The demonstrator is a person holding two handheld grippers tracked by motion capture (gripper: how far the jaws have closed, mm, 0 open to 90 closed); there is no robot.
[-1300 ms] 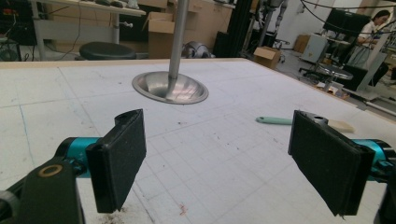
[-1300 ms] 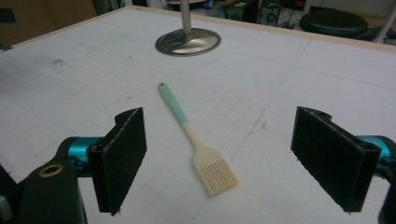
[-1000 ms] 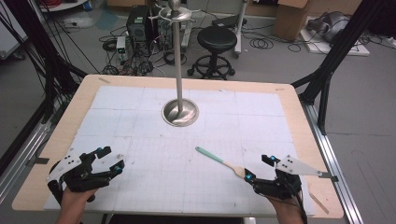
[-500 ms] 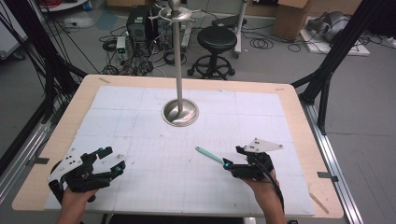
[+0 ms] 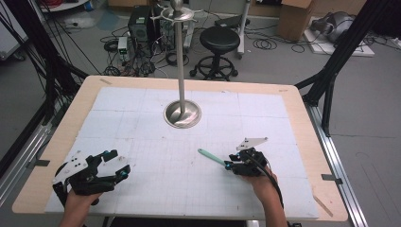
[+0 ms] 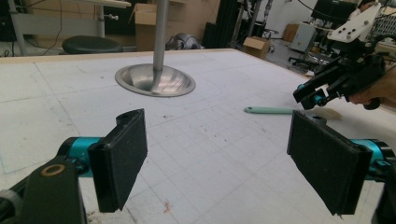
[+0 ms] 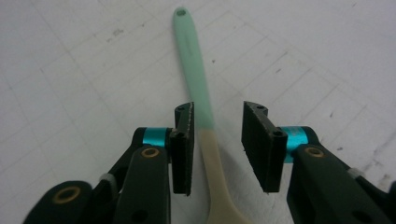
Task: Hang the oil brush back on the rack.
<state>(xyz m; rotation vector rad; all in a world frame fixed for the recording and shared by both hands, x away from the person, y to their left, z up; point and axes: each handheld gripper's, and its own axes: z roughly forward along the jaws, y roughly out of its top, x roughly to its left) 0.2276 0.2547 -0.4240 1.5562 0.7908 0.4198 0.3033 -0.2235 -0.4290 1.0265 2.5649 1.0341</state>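
Ahead of both tools, the counter (image 5: 293, 142) carries a tall metal stand (image 5: 182, 113); nearer, between the right tool's (image 7: 217, 140) jaws, lies the spatula (image 7: 196, 88), flat on the counter. I judge the pickup about half done: those jaws have just been closing around the handle where mint meets cream, one pad close against it, the other with a gap, so nothing is grasped yet. Clamping and lifting remain. The left tool (image 6: 217, 158) rests released, well to the side. The right gripper view reveals that gap; the high view hides it, and shows my hand (image 5: 262, 182) instead.
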